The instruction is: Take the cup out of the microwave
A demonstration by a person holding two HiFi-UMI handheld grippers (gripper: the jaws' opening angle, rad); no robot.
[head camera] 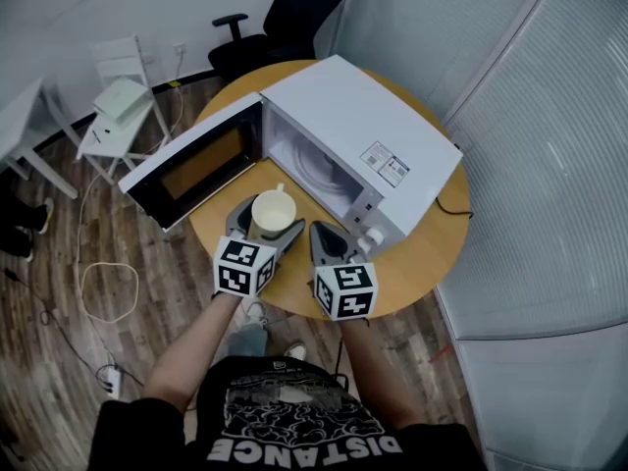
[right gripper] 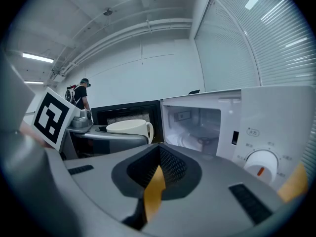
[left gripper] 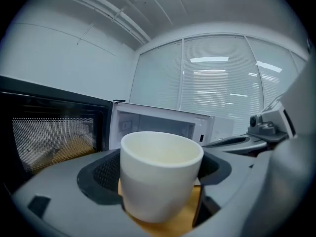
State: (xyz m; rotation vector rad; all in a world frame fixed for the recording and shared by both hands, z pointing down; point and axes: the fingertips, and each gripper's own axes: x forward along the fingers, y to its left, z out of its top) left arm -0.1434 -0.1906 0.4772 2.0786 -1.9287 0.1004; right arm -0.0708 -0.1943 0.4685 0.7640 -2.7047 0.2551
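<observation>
An open-topped white cup [head camera: 273, 209] with a handle is held just in front of the open white microwave [head camera: 363, 135], over the round wooden table [head camera: 432, 243]. My left gripper [head camera: 267, 222] is shut on the cup, its fingers pressing both sides. In the left gripper view the cup [left gripper: 160, 174] fills the space between the jaws, with the microwave cavity [left gripper: 158, 125] behind it. My right gripper [head camera: 326, 235] hovers beside the cup on its right, shut and holding nothing. In the right gripper view, that gripper [right gripper: 157, 174] shows only a thin slit, and the cup [right gripper: 129, 127] is at left.
The microwave door [head camera: 191, 165] swings wide to the left. A black office chair [head camera: 285, 18] stands behind the table and a white chair [head camera: 123, 106] stands at left. Cables [head camera: 103, 292] lie on the wood floor. Glass partitions close the right side.
</observation>
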